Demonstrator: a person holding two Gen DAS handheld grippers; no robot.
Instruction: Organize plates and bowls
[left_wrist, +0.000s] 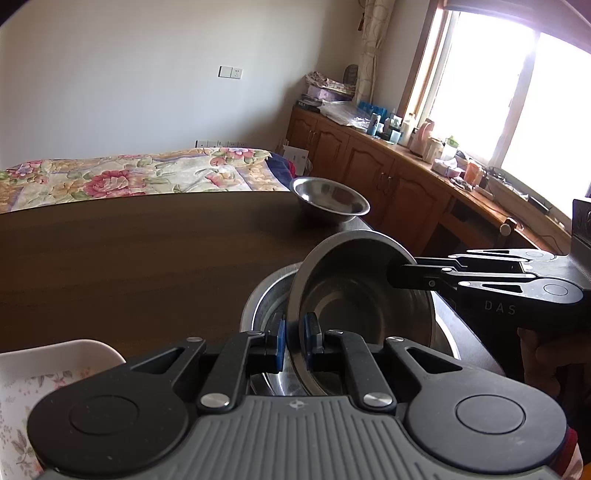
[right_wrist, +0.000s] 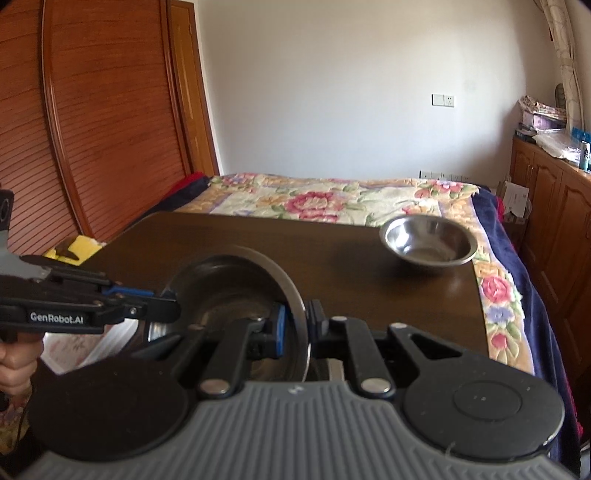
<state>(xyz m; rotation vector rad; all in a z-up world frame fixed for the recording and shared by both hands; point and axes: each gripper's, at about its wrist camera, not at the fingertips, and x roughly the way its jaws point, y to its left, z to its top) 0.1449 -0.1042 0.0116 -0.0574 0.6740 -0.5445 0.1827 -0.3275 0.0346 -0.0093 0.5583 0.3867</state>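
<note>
Both grippers pinch the tilted bowl's (left_wrist: 354, 291) rim: left gripper (left_wrist: 294, 341) on its near side, right gripper (right_wrist: 295, 328) opposite. It sits tipped in a bigger bowl (left_wrist: 266, 306); another bowl (left_wrist: 330, 199) stands well beyond.

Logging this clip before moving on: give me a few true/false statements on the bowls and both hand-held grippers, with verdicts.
1. Both hand-held grippers grip the same tilted steel bowl. True: the left hand-held gripper pinches its near rim, the right hand-held gripper its far rim.
2. The tilted steel bowl lies flat on the table. False: it stands on edge, leaning inside a larger steel basin.
3. A second steel bowl sits alone near the table's far corner. True.
4. That second steel bowl is upside down. False: it is upright, opening upward.
5. A floral white dish lies beside the left hand-held gripper. True.
</note>
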